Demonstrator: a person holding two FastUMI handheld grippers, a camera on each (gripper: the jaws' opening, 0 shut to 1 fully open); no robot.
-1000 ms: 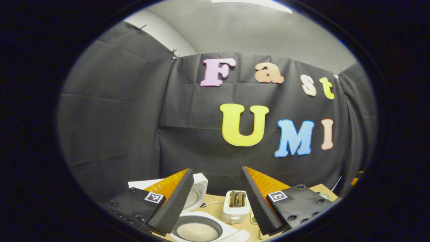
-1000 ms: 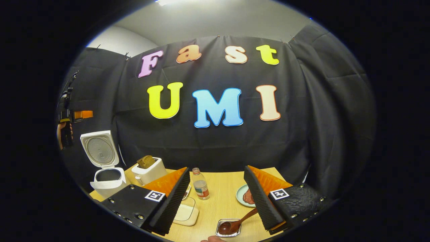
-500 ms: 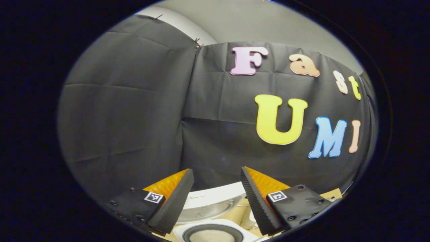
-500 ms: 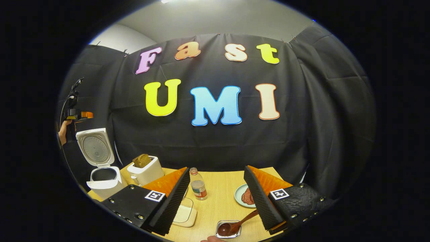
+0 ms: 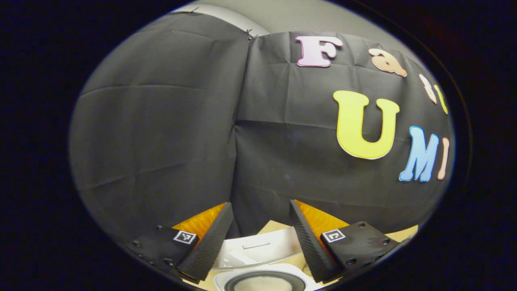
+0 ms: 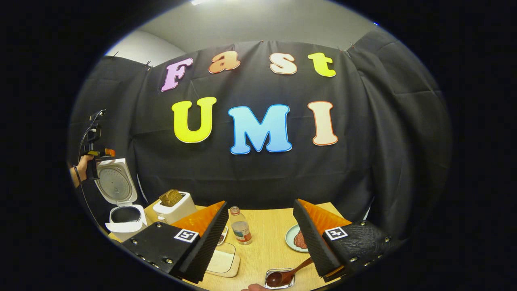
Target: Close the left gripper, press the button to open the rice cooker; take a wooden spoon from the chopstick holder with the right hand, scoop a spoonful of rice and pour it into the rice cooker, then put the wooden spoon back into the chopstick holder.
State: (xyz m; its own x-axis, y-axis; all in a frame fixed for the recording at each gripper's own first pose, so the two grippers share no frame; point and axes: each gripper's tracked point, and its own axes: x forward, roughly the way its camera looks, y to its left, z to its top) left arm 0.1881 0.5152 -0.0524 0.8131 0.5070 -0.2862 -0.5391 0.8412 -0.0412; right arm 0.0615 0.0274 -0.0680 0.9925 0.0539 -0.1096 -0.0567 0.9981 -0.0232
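The white rice cooker [image 6: 123, 216] stands at the table's left end with its lid [image 6: 114, 184] raised. In the left gripper view the lid [image 5: 258, 247] lies just below and between my fingers, and the pot [image 5: 264, 283] holds white rice. My left gripper [image 5: 260, 204] is open. The right gripper view shows the left gripper [image 6: 96, 153] at the lid's top edge, held by a hand [image 6: 79, 171]. A wooden spoon [image 6: 284, 277] rests with its bowl in a small tray, its handle running under one finger of my open right gripper [image 6: 260, 203].
On the wooden table [image 6: 270, 226] stand a white toaster [image 6: 173, 208] with bread in it, a small bottle [image 6: 241, 231], a green plate [image 6: 291, 239] with dark food and a clear lidded box [image 6: 224, 262]. A fingertip [image 6: 252, 287] shows at the bottom edge.
The left gripper has swung left and come down to the raised lid's top edge. The right gripper has hardly moved and stays open over the spoon.
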